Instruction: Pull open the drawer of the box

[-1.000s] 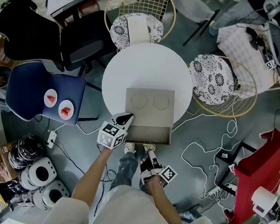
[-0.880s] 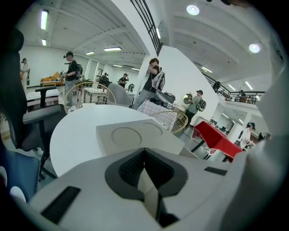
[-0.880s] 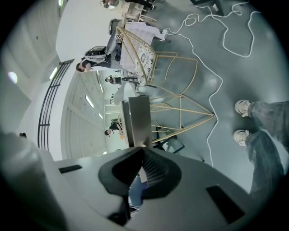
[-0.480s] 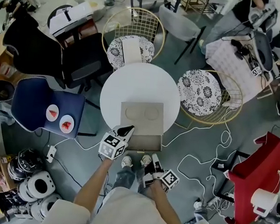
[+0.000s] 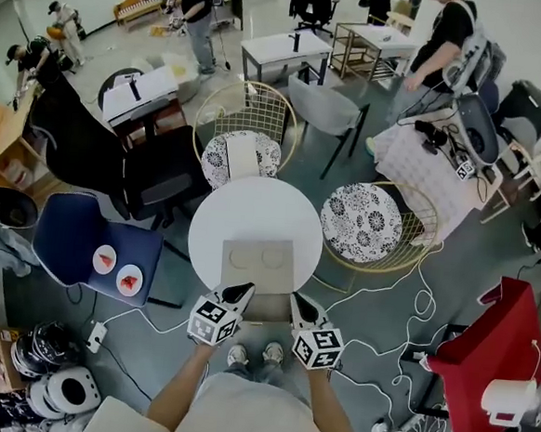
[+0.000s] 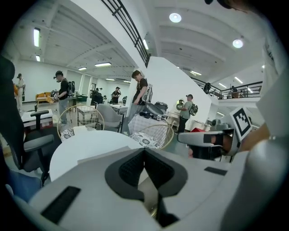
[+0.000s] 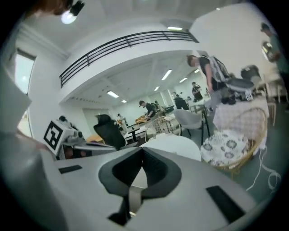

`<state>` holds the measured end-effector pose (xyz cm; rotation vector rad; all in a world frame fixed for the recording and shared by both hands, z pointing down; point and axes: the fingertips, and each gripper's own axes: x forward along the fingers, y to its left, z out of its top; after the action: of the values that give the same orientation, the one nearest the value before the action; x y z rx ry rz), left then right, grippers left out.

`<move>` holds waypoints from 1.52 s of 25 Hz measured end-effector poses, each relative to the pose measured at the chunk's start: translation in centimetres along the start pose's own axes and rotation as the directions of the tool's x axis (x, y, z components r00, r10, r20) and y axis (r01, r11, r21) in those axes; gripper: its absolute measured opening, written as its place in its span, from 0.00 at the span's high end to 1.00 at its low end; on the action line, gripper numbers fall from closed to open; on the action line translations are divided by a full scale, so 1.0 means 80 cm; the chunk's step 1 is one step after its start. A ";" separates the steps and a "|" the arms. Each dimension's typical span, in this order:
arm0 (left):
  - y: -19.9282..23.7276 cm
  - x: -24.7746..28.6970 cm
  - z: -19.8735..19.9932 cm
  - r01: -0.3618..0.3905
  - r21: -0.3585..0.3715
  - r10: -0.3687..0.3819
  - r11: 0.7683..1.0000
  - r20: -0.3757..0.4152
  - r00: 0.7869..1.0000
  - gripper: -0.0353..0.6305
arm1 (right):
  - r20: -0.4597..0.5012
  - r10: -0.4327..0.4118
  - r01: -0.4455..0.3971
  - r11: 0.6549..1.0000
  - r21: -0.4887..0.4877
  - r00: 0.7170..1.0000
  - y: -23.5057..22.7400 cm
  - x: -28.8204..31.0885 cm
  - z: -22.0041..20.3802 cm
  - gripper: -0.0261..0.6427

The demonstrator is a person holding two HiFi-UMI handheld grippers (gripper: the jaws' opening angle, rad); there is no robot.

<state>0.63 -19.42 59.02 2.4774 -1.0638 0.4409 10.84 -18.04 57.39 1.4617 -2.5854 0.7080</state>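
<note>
A flat grey-tan box (image 5: pixel 258 259) with two round marks on its lid lies at the near edge of the round white table (image 5: pixel 252 214). Its drawer (image 5: pixel 268 306) stands pulled out toward me. My left gripper (image 5: pixel 243 294) is shut and empty, its tip at the drawer's front left corner. At the front right corner sits my right gripper (image 5: pixel 297 302), also shut with nothing in it. In the left gripper view the closed jaws (image 6: pixel 144 151) point over the table (image 6: pixel 86 144). The right gripper view shows its closed jaws (image 7: pixel 142 151) and the table (image 7: pixel 176 144) beyond.
Two gold wire chairs with patterned cushions (image 5: pixel 242 157) (image 5: pixel 361 222) flank the table. A blue chair (image 5: pixel 82 247) holding two plates stands at the left, and cables (image 5: pixel 385 303) trail over the floor on the right. A red cloth (image 5: pixel 488 358) hangs at the far right. People stand at the back.
The right gripper has risen from near my feet to the drawer's front right corner. The left gripper stays at the front left corner. The head view now takes in more of the room.
</note>
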 end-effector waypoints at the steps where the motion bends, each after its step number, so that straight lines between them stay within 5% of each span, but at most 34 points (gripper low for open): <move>1: -0.007 -0.003 0.006 -0.004 0.006 0.004 1.000 0.012 1.000 0.93 | -0.004 0.008 -0.008 0.997 -0.074 1.000 0.006 -0.003 0.007 0.94; 8: -0.049 -0.017 0.027 -0.026 0.028 0.024 0.999 0.074 0.997 0.93 | -0.012 0.065 -0.065 0.931 -0.360 0.998 0.039 -0.019 0.031 0.94; 22: -0.093 -0.082 0.000 -0.027 0.036 0.022 0.999 0.124 0.992 0.93 | -0.032 0.124 -0.127 0.908 -0.399 0.992 0.114 -0.070 -0.013 0.94; 38: -0.189 -0.255 -0.108 -0.014 0.050 0.006 0.999 0.158 0.987 0.93 | 0.024 0.092 -0.075 0.914 -0.398 0.996 0.260 -0.213 -0.092 0.94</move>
<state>-2.72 6.70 54.02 2.5888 -1.1396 0.2817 1.67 7.64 51.64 1.2554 -2.6285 0.1388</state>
